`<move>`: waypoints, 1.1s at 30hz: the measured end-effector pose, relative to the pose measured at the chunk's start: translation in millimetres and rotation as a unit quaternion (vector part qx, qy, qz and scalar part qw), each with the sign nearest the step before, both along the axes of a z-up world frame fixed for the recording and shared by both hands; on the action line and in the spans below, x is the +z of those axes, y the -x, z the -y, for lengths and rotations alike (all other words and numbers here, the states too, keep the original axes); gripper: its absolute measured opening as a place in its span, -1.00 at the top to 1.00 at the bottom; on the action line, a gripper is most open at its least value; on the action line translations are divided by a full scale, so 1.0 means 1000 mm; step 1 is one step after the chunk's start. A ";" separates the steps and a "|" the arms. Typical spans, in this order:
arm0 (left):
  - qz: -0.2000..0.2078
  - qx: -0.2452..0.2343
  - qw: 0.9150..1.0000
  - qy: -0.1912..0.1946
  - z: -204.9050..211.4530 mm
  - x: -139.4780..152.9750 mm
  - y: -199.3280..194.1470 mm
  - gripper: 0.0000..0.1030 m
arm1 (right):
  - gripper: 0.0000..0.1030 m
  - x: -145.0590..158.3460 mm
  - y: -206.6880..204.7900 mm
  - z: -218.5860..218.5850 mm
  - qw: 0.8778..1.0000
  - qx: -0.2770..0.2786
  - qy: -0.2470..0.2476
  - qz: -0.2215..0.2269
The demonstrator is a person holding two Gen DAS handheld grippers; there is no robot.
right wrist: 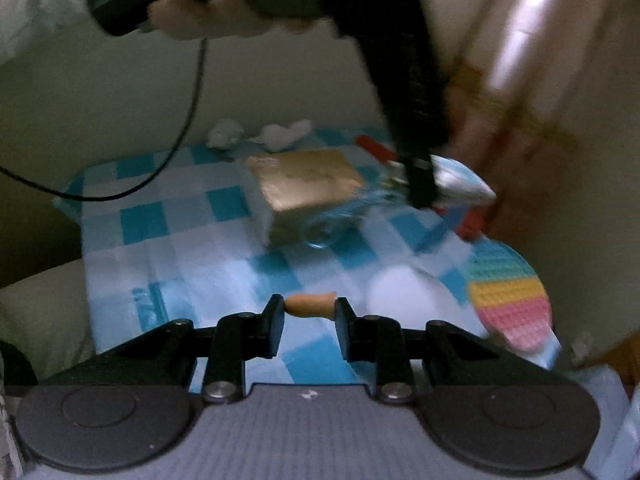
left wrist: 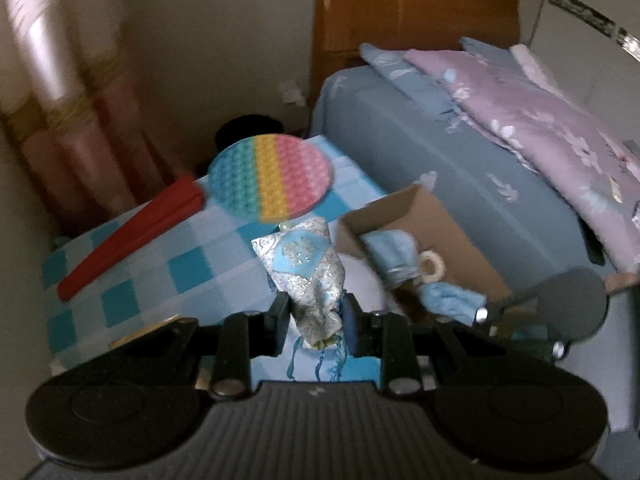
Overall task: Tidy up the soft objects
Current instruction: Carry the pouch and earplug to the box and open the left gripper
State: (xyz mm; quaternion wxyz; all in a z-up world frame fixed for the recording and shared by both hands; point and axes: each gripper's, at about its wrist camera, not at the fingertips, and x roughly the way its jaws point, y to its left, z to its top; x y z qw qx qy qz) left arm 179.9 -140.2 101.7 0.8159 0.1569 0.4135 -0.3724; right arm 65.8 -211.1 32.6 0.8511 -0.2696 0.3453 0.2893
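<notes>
Checkered blue cloth (left wrist: 152, 264) covers the table. Left gripper (left wrist: 316, 312) clenched on a glittery blue-white pouch (left wrist: 308, 268), lifted above the cloth near the cardboard box (left wrist: 448, 232). Right gripper (right wrist: 310, 314) pinches a small orange piece (right wrist: 310, 305). Rainbow bubble mat (left wrist: 272, 178) overhangs the table's far edge.

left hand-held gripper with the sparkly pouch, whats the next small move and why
Probably carry the pouch rightward over the open cardboard box and let it go there. The left hand-held gripper is shut on the pouch's gathered neck, holding it clear of the checked cloth, and the box beside it already holds soft blue items, so it looks like the collecting spot.
</notes>
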 end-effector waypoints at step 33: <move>-0.029 -0.018 0.998 0.049 0.127 -0.044 -0.006 -0.57 | 0.39 -0.028 0.023 0.113 0.984 -0.172 -0.038 -0.009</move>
